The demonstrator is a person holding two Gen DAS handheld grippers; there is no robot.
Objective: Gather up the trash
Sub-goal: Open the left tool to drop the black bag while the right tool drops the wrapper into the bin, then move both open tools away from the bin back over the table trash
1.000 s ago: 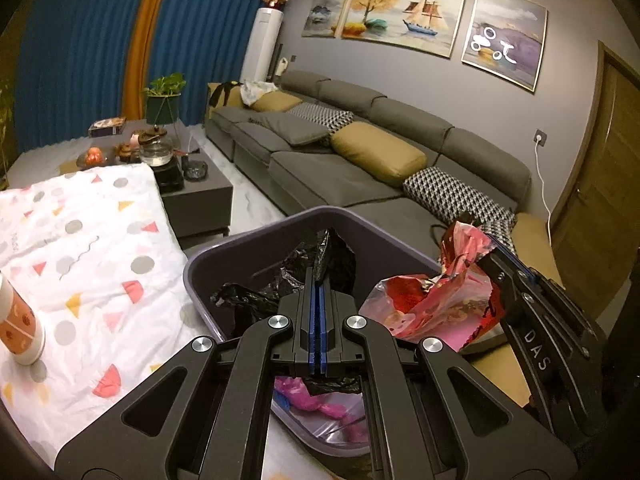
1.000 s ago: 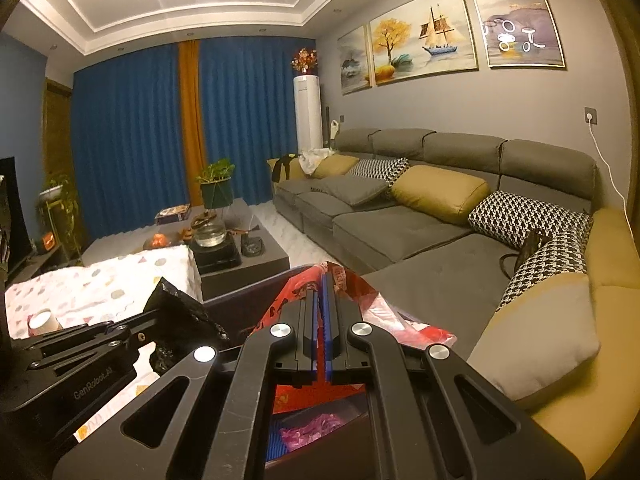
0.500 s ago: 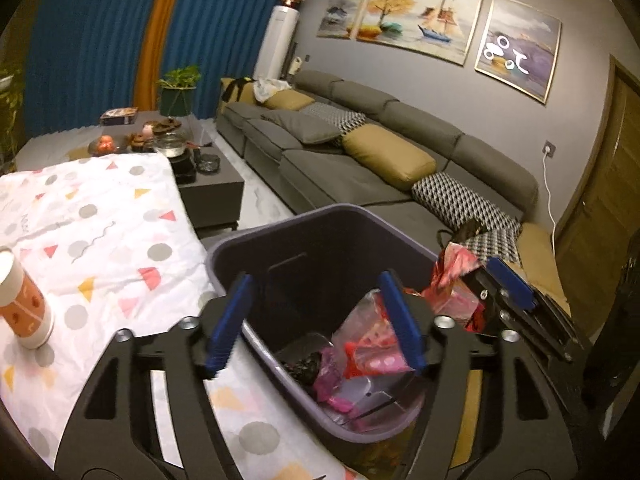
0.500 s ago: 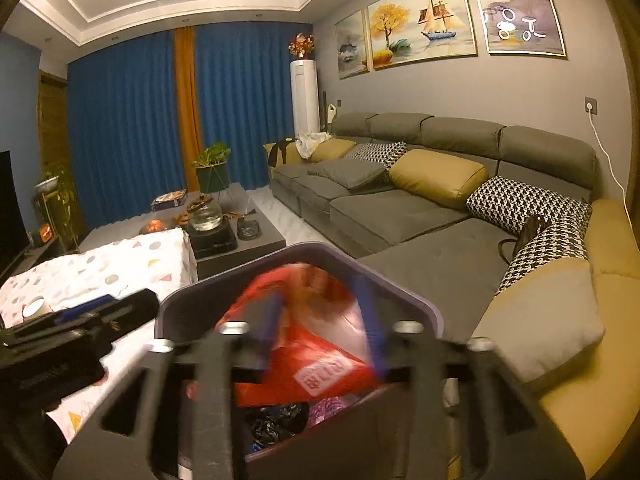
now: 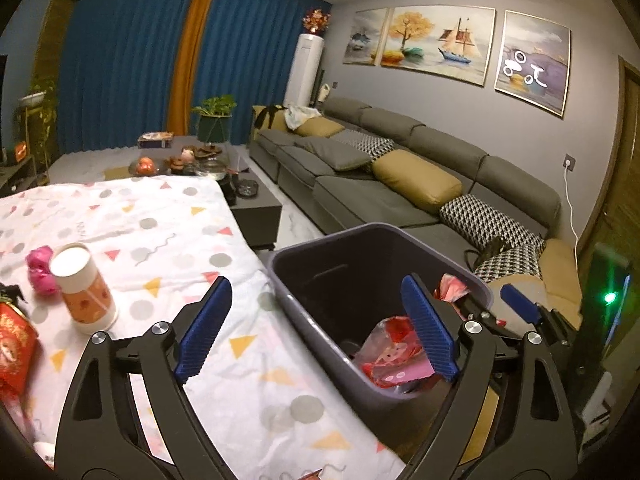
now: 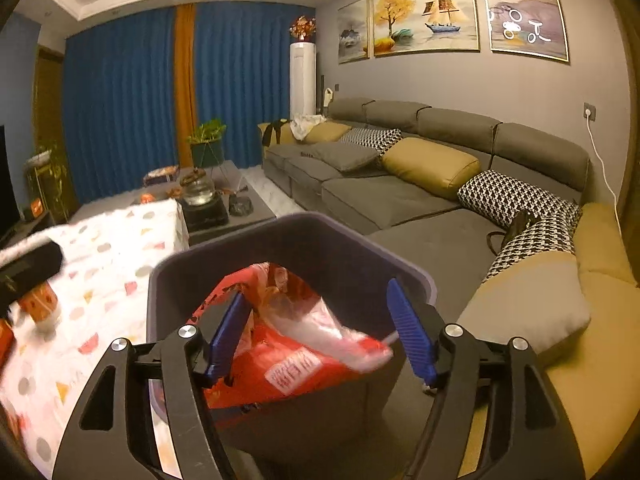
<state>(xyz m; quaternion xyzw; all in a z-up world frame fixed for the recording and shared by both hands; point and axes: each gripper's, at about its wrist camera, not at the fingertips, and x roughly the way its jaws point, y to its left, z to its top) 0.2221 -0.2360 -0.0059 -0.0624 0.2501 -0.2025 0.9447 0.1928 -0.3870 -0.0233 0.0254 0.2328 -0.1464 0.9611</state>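
A dark purple bin [image 5: 360, 236] stands beside the table, with red and pink wrappers [image 5: 392, 356] lying inside. My left gripper [image 5: 315, 284] hovers over the bin's near rim and the table edge; its jaws are opening and nothing is between them. My right gripper [image 6: 316, 292] is above the bin [image 6: 224, 236], its jaws also opening. A crumpled red wrapper [image 6: 296, 348] sits loose between them, leaning on the left pad and sagging into the bin. On the table stand a paper cup [image 5: 84, 292], a pink wad [image 5: 40, 276] and a red packet [image 5: 14, 352].
The table wears a white cloth with coloured dots and triangles [image 5: 160, 232]. A long grey sofa [image 5: 400, 184] with cushions runs behind and to the right of the bin. A dark coffee table [image 5: 248, 200] with a kettle and dishes stands further back.
Both grippers went from shut to open. The black bag left the left jaws and dropped into the bin; the left gripper drew back toward the table. The red wrapper came loose in the right jaws.
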